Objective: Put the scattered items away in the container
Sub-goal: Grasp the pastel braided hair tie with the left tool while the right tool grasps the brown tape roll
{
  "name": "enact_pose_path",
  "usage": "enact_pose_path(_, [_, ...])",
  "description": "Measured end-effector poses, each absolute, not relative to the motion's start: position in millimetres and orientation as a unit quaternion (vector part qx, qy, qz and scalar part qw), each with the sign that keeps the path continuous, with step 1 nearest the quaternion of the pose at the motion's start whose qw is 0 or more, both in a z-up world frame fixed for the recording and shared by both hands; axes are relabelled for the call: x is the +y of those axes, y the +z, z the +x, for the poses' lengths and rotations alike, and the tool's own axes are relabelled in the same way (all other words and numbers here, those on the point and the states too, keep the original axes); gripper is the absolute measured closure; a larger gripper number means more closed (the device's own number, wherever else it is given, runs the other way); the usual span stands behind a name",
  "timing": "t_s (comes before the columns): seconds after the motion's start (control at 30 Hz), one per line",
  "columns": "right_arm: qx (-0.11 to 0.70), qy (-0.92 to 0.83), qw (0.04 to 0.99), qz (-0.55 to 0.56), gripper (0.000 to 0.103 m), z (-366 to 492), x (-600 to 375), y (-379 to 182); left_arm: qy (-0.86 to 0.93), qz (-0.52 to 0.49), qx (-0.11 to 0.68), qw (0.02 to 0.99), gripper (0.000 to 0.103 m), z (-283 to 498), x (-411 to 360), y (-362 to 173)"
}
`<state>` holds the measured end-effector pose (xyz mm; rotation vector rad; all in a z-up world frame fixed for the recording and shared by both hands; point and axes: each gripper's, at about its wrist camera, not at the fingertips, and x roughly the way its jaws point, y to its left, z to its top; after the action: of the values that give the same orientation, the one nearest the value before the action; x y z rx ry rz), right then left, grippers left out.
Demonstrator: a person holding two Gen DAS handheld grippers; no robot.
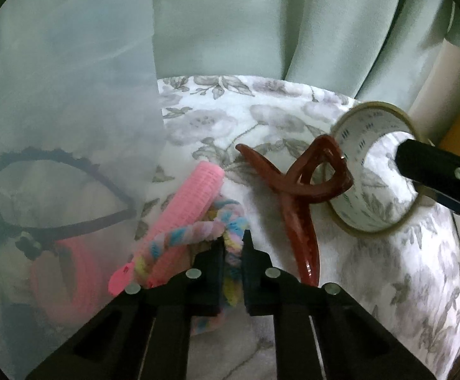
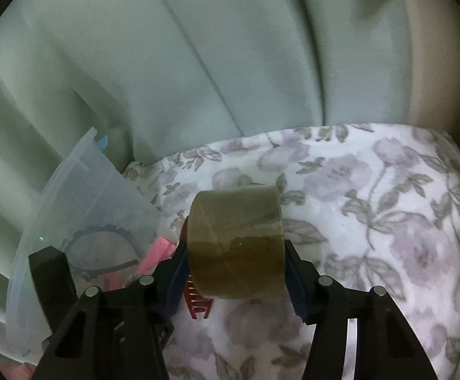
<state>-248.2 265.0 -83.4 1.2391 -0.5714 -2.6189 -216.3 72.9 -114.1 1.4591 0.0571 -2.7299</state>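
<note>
Left gripper (image 1: pixel 233 247) is clamped on a pastel braided scrunchie (image 1: pixel 195 231) at 6 o'clock, touching a pink hair roller (image 1: pixel 182 212). Right gripper (image 2: pixel 236 253) grips a brown tape roll (image 2: pixel 238 240) by its flat sides, at centre. A red claw clip (image 1: pixel 296 190) lies against the tape. The translucent container (image 2: pixel 81 196) stands at 9 o'clock, holding a black headband (image 1: pixel 49 190). Floral cloth (image 2: pixel 372 190) is bare toward 3 o'clock.

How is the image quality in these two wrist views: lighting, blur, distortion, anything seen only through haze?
Left wrist view: dim, grainy, fisheye-bent at the edges; the translucent container wall veils the black headband in milky haze; the red hair claw is fairly sharp. Right wrist view: equally dim, no glare; the tape roll is soft, and the floral cloth smears toward the rim.
</note>
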Motion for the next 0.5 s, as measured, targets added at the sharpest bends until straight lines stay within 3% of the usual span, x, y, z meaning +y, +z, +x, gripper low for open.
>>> enact_pose_path(0.5, [-0.243,-0.874,0.050,0.417,0.044,-169.7,288.7,-81.4,-0.866,0.497,0.024,-0.047,0.096,-174.6,96.5,-94.6])
